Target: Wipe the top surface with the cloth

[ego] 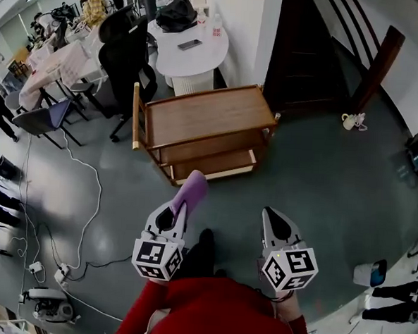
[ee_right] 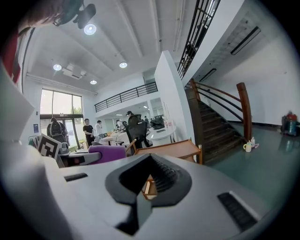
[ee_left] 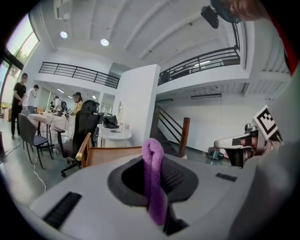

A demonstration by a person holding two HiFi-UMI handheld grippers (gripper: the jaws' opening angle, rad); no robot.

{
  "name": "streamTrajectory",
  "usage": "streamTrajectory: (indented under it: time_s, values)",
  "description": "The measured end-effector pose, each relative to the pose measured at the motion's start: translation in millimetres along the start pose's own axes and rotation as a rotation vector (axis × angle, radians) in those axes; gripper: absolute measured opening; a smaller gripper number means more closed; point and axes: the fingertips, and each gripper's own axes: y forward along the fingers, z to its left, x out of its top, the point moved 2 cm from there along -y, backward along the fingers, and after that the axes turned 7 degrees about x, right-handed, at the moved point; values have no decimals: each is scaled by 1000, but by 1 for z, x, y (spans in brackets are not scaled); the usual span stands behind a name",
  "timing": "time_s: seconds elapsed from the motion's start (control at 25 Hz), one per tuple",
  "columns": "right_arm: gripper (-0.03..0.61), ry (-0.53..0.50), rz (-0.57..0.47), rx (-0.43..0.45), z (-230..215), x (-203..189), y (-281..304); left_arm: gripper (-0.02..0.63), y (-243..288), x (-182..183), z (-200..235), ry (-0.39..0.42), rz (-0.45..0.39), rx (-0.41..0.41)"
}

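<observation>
A wooden cart (ego: pixel 201 115) with a flat top and two lower shelves stands on the grey floor ahead of me. My left gripper (ego: pixel 181 205) is shut on a folded purple cloth (ego: pixel 191 191), which sticks out past the jaw tips toward the cart's near side, well short of the top. In the left gripper view the cloth (ee_left: pixel 153 173) stands upright between the jaws, with the cart (ee_left: pixel 115 153) behind it. My right gripper (ego: pixel 269 213) is shut with nothing in it, held level beside the left. In the right gripper view the cart (ee_right: pixel 174 149) lies ahead.
A black office chair (ego: pixel 128 52) and a white round table (ego: pixel 191 52) stand behind the cart. Dark stairs (ego: pixel 322 50) rise at the right, with a small white jug (ego: pixel 350 121) on the floor near them. Cables (ego: pixel 87 191) trail across the floor at left. People sit at desks far left.
</observation>
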Motion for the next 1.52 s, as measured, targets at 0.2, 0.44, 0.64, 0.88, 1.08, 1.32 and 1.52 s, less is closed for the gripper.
streamTrajectory:
  time_s: [0.2, 0.44, 0.64, 0.88, 1.08, 1.32, 1.52]
  values:
    - [3, -30, 4, -12, -33, 19, 59, 48, 64, 7, 23, 10, 2, 20]
    - [3, -8, 33, -21, -69, 63, 158, 48, 162, 25, 67, -50, 59, 4]
    - [3, 13, 41, -6, -85, 97, 226, 48, 223, 59, 89, -53, 43, -3]
    - [3, 11, 77, 29, -105, 113, 265, 48, 260, 60, 96, -81, 80, 26]
    - [3, 29, 118, -2, -128, 113, 279, 48, 285, 50, 96, -88, 145, 12]
    - [3, 57, 134, -93, -187, 115, 269, 48, 400, 59, 13, -143, 179, -302]
    - [3, 104, 130, -184, -240, 116, 259, 48, 505, 64, -70, -116, 206, -385]
